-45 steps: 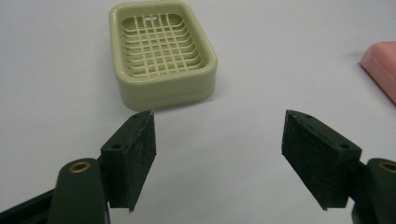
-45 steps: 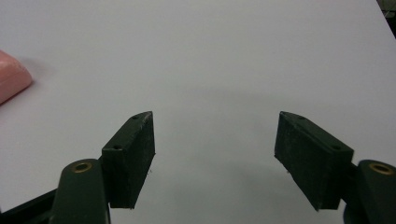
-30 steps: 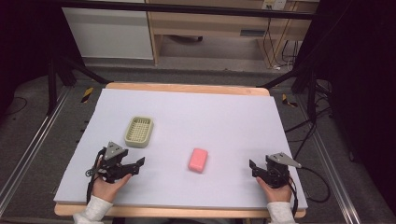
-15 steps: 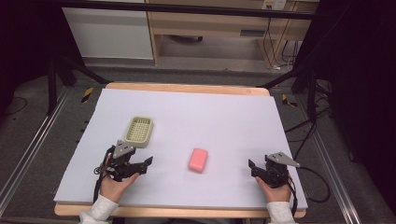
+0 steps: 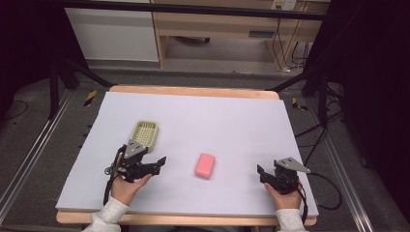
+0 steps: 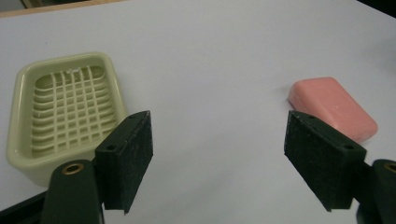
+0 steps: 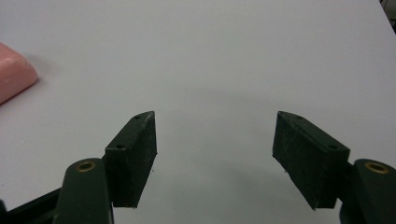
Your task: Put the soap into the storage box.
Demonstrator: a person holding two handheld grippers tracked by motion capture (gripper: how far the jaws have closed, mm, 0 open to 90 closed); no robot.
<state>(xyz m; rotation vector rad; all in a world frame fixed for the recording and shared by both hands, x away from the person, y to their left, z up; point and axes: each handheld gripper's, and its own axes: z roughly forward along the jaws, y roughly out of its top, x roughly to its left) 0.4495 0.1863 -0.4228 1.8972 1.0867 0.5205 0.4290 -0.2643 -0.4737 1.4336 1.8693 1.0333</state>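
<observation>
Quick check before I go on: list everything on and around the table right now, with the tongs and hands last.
soap: 1, pink, table middle, between the two tongs
dish: 1, pale yellow-green, slatted, empty, left of the soap
mat: 1, pale lilac, covers the table
table: 1, wood edge showing
cabinet: 1, white, on the floor beyond the table
left tongs: 1, black, open, nothing between, near the dish
right tongs: 1, black, open, nothing between, right of the soap
hands: 2, light sleeves, at the near edge
</observation>
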